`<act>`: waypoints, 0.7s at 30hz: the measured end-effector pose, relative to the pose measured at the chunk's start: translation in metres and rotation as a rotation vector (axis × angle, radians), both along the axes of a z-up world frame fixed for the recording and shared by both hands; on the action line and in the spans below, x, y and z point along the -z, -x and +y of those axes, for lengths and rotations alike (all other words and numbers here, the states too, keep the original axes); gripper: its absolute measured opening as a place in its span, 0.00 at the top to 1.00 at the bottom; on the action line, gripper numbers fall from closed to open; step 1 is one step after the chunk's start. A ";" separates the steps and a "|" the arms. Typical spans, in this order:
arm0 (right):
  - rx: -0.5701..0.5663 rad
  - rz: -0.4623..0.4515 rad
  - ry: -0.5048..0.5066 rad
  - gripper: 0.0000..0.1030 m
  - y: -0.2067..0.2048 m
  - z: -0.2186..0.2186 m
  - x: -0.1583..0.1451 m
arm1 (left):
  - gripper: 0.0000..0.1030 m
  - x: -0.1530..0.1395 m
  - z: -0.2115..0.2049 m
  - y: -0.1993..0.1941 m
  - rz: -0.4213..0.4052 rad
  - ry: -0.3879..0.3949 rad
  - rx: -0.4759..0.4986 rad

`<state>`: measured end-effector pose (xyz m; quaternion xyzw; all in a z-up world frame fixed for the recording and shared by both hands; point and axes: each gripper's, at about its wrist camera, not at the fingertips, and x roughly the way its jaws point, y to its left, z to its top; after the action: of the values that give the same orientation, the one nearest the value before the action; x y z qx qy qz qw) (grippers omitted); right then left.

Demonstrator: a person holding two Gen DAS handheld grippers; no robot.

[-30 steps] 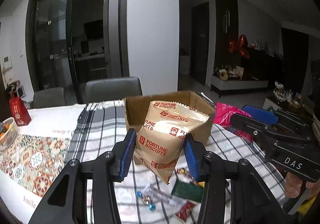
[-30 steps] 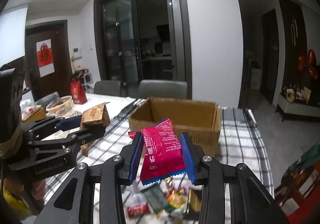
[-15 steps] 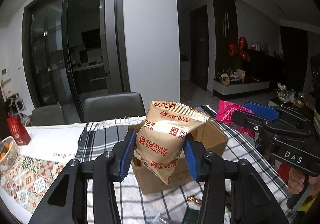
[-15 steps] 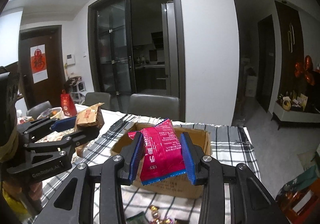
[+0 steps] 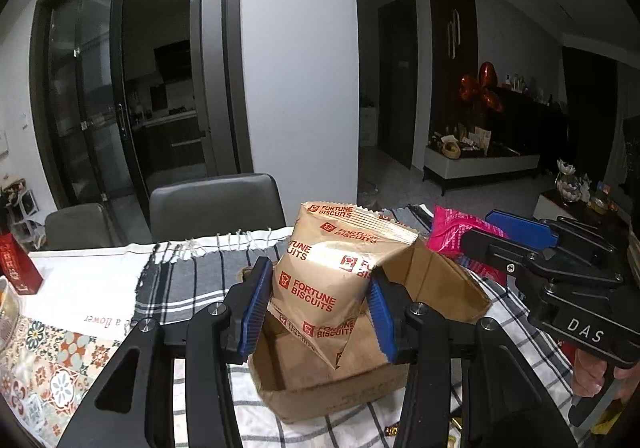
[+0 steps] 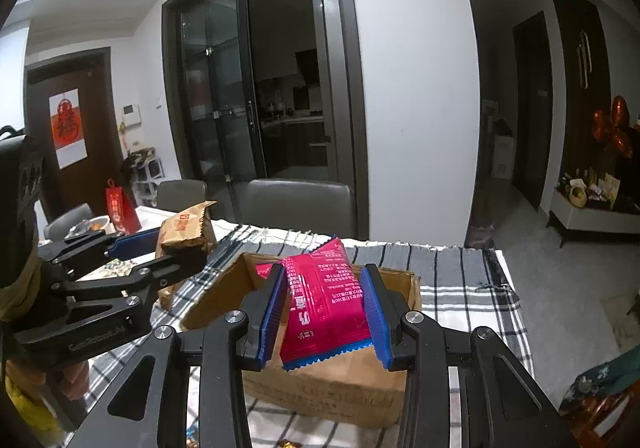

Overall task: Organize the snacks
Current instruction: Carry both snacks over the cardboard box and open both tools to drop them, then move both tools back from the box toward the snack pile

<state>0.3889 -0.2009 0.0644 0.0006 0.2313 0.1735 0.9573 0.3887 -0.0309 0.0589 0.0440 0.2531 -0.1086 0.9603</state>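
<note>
My left gripper [image 5: 318, 312] is shut on a tan Fortune Biscuits packet [image 5: 336, 272], held over the open cardboard box [image 5: 320, 396]. My right gripper [image 6: 326, 312] is shut on a pink-red snack packet [image 6: 324, 300], also over the cardboard box [image 6: 332, 388]. In the left wrist view the right gripper [image 5: 516, 236] comes in from the right with the pink packet [image 5: 452, 228]. In the right wrist view the left gripper [image 6: 164, 248] comes in from the left with the tan packet [image 6: 186, 230]. The box floor that shows looks bare.
The box stands on a black-and-white checked cloth [image 6: 460, 288] over a patterned table cover [image 5: 52, 360]. Grey chairs [image 5: 216, 204] stand at the table's far side. A red gift bag [image 6: 120, 208] and a bowl [image 6: 96, 222] sit at the far left. Loose sweets [image 5: 394, 430] lie by the box's near side.
Both grippers have carried their packets forward from over the loose snacks to above the box. The box now fills the lower part of both views, and the loose snacks have mostly dropped out of sight.
</note>
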 end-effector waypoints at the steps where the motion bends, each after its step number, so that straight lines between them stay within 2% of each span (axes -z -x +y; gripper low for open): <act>1: -0.002 0.006 0.002 0.62 -0.004 0.000 0.002 | 0.55 0.002 0.000 -0.004 0.005 0.000 0.000; 4: 0.000 0.022 0.009 0.62 -0.013 0.001 0.008 | 0.54 0.007 -0.003 -0.016 0.020 -0.006 -0.002; 6: 0.007 0.028 0.012 0.61 -0.019 0.001 0.012 | 0.39 0.010 -0.004 -0.023 0.031 -0.004 -0.009; 7: 0.018 0.031 0.019 0.58 -0.021 0.002 0.013 | 0.27 0.010 -0.005 -0.024 0.036 0.001 -0.015; 8: 0.032 0.033 0.026 0.53 -0.022 0.001 0.014 | 0.27 0.011 -0.005 -0.024 0.035 0.004 -0.018; 9: 0.042 0.032 0.029 0.43 -0.022 0.000 0.015 | 0.27 0.010 -0.005 -0.023 0.034 0.003 -0.023; 10: 0.051 0.028 0.027 0.40 -0.021 -0.001 0.015 | 0.27 0.010 -0.004 -0.023 0.034 0.001 -0.026; 14: 0.062 0.027 0.020 0.40 -0.014 -0.007 0.014 | 0.21 0.009 -0.003 -0.012 0.034 0.008 -0.024; 21: 0.063 0.009 0.011 0.40 0.014 -0.010 0.004 | 0.17 -0.003 -0.003 0.025 -0.012 0.005 -0.026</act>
<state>0.3750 -0.2106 0.0607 0.0033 0.2366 0.1421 0.9612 0.3639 -0.0336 0.0617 0.0393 0.2476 -0.0966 0.9632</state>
